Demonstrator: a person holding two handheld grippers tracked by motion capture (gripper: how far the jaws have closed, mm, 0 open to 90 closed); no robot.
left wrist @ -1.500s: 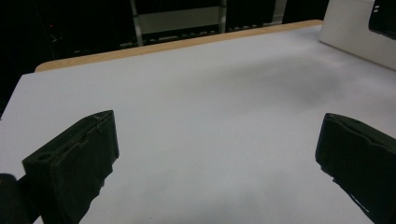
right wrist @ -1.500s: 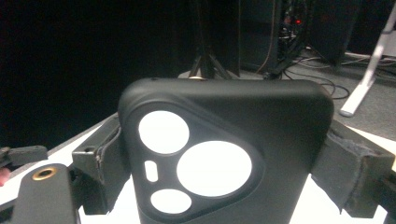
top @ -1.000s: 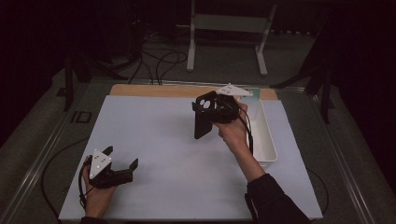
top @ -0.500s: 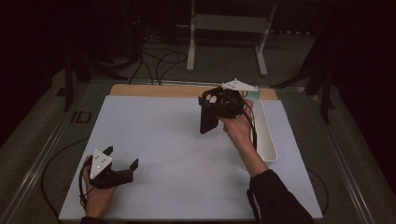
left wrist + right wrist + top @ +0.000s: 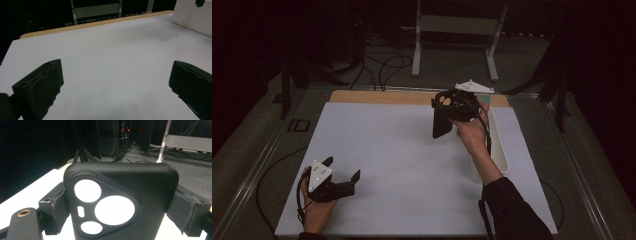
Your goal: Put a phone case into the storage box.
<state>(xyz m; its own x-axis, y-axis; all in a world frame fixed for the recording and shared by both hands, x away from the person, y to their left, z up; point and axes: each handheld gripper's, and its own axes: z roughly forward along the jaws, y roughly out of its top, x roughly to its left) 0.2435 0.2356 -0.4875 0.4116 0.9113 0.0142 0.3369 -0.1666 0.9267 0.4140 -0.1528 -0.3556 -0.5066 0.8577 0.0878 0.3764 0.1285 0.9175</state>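
Observation:
My right gripper is held up over the far right of the white table top, shut on a black phone case that hangs down from its jaws. The right gripper view looks at the phone case from close by, with its round camera cutouts facing me and a jaw pressed on each side. Near the front left corner my left gripper rests low in a hand, open, with nothing between its fingers.
A long white tray lies along the right edge of the white table top, just beside my right forearm. A wooden strip borders the far edge. Cables and a metal stand sit on the dark floor beyond.
My right gripper has carried the phone case a little to the right and farther back. The left gripper has stayed where it was.

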